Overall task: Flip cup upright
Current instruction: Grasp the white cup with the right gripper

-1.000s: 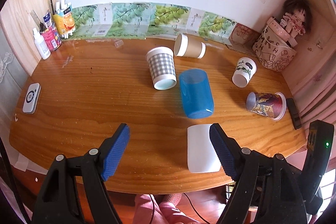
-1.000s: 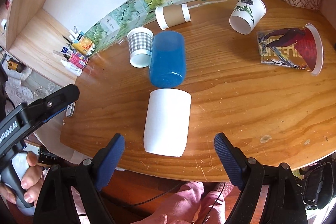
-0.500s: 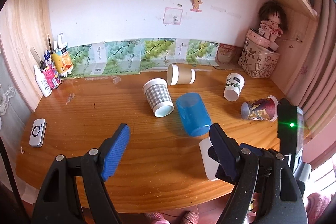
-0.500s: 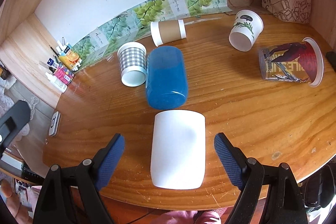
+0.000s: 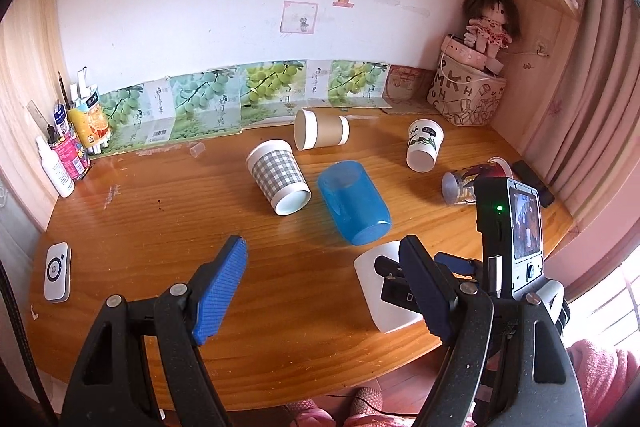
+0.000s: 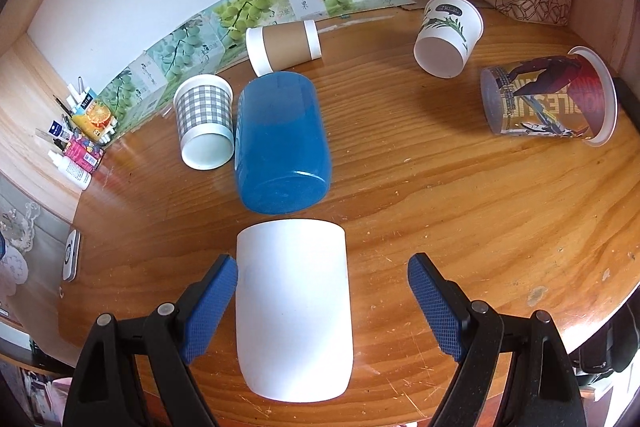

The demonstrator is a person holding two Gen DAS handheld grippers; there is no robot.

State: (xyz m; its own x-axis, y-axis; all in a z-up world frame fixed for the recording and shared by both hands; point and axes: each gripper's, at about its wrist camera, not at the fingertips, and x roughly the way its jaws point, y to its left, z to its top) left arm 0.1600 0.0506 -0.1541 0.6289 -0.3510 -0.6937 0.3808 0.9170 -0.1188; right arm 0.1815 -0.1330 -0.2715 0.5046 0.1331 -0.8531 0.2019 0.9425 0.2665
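A white cup [image 6: 294, 311] lies on its side near the front edge of the wooden table [image 6: 460, 195]. My right gripper [image 6: 324, 307] is open, its left pad close beside the cup and its right pad well clear. The cup also shows in the left wrist view [image 5: 380, 289], partly hidden by the right gripper. A blue cup [image 6: 280, 143] lies on its side just behind it. My left gripper [image 5: 324, 291] is open and empty, above the table left of the white cup.
Other cups lie on their sides: a checked one [image 6: 204, 123], a brown one [image 6: 282, 45], a leaf-print one [image 6: 448, 35] and a printed one [image 6: 548, 99]. A basket [image 5: 464, 99] stands back right, bottles [image 5: 68, 147] back left, a white device [image 5: 56, 271] front left.
The right gripper has moved forward so the white cup now lies between its pads. The left gripper has drawn back and tilted up, showing more wall.
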